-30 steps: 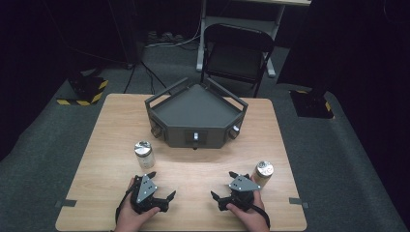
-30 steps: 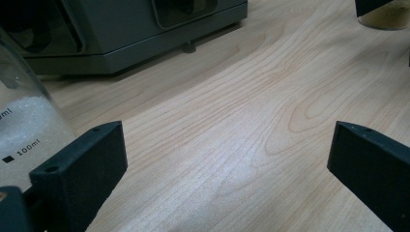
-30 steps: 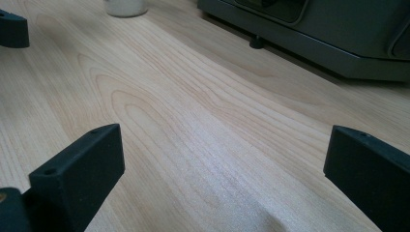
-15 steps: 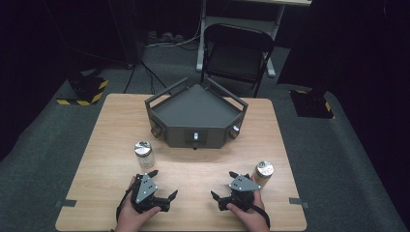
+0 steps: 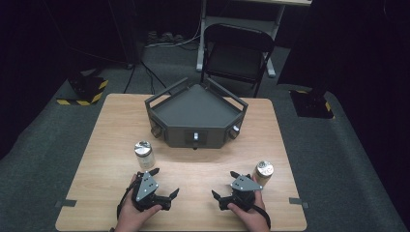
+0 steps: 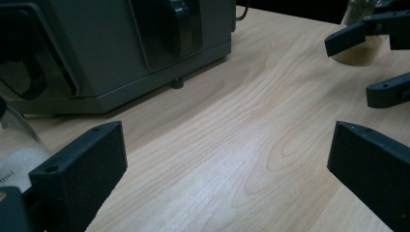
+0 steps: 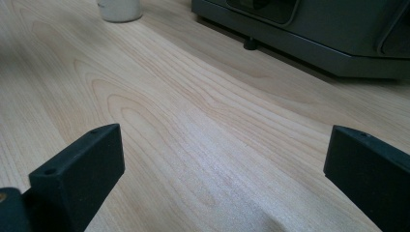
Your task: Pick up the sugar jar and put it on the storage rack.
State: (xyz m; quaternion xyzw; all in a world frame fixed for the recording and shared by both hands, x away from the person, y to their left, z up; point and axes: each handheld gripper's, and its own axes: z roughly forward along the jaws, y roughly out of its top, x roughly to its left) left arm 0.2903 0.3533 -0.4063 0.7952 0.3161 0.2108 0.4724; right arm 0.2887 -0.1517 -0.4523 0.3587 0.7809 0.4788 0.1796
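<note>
Two glass jars with metal lids stand on the wooden table (image 5: 106, 145). The left jar (image 5: 143, 153) is just beyond my left gripper (image 5: 164, 182), and the right jar (image 5: 263, 173) is beside my right gripper (image 5: 224, 184). Both grippers rest low near the front edge, each held in a hand, angled toward one another with the jaws spread wide and nothing between them. In the left gripper view my left gripper (image 6: 227, 145) is open over bare wood, the left jar (image 6: 14, 145) at its left jaw. In the right gripper view my right gripper (image 7: 225, 145) is likewise open.
A grey angular device (image 5: 196, 116) with handles and knobs sits at the table's back middle; its front wall (image 6: 121, 48) looms close in the left gripper view. A folding chair (image 5: 237, 53) stands behind the table. The left jar's base (image 7: 119, 9) appears far off in the right gripper view.
</note>
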